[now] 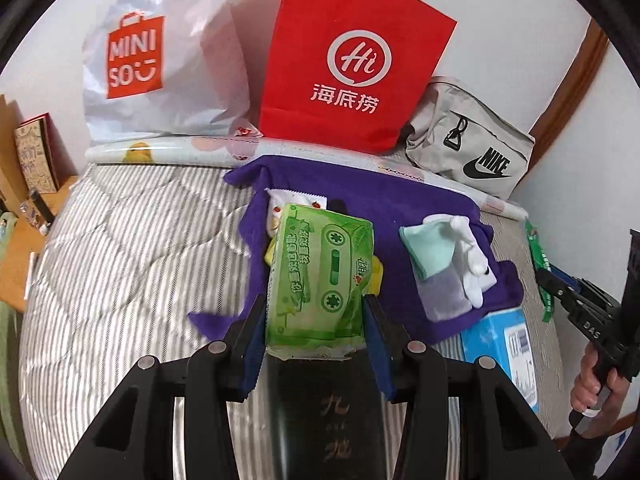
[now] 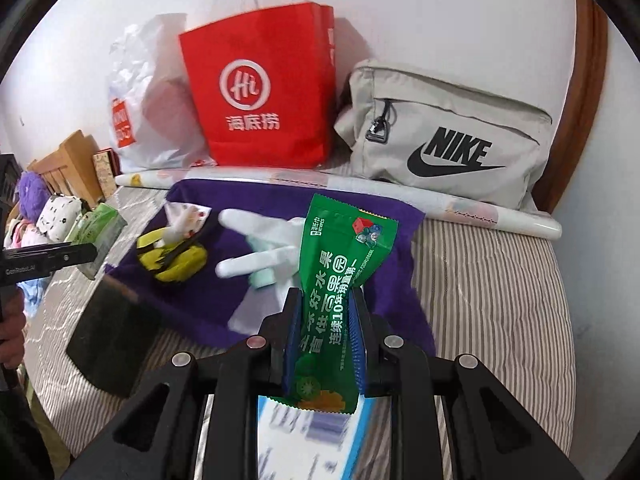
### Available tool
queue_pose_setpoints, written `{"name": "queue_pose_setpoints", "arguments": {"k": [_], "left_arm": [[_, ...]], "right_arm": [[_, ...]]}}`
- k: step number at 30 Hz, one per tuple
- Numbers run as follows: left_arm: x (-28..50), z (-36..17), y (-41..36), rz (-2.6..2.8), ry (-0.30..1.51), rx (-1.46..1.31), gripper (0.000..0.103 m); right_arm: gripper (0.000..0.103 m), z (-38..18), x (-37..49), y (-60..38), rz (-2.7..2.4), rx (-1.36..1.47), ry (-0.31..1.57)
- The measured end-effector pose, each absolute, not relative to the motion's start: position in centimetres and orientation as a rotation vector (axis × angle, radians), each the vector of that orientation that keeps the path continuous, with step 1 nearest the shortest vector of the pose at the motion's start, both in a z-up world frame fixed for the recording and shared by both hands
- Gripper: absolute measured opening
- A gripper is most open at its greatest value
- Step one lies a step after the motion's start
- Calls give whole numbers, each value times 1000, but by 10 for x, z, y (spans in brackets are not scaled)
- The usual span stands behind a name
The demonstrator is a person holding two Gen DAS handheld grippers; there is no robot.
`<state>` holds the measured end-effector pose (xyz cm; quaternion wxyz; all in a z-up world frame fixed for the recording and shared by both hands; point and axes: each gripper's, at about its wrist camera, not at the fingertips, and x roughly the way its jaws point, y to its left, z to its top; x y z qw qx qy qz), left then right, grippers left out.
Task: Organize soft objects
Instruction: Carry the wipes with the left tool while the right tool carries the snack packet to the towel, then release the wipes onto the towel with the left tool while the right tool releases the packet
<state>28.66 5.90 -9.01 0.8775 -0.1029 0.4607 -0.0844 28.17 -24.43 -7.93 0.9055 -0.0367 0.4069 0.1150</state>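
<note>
Soft packs held in both grippers above the purple cloth.

Left gripper is clamped across the near end of the green tissue pack: light, squashy, slick film, likely best held across its width. Right gripper pinches the green snack pouch at its near half; crinkly and limp, its far end would flop. White socks lie on the cloth, left of the pouch.
</note>
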Motion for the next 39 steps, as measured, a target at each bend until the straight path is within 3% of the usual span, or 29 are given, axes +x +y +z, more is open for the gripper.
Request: {"name": "queue_pose_setpoints", "arguments": {"k": [19, 27, 31, 33, 39], "left_arm": [[381, -130, 14, -254, 1096, -224, 43], [396, -141, 7, -252, 1128, -205, 45], [395, -140, 2, -268, 1139, -199, 55], [393, -136, 0, -272, 1132, -200, 63], [377, -120, -5, -258, 1113, -161, 69]], "right_arm": [[24, -131, 370, -242, 218, -108, 1001], [29, -145, 381, -237, 242, -123, 1028], [38, -147, 380, -235, 253, -126, 1028], [56, -147, 379, -234, 261, -127, 1033], [64, -132, 367, -232, 256, -129, 985]]}}
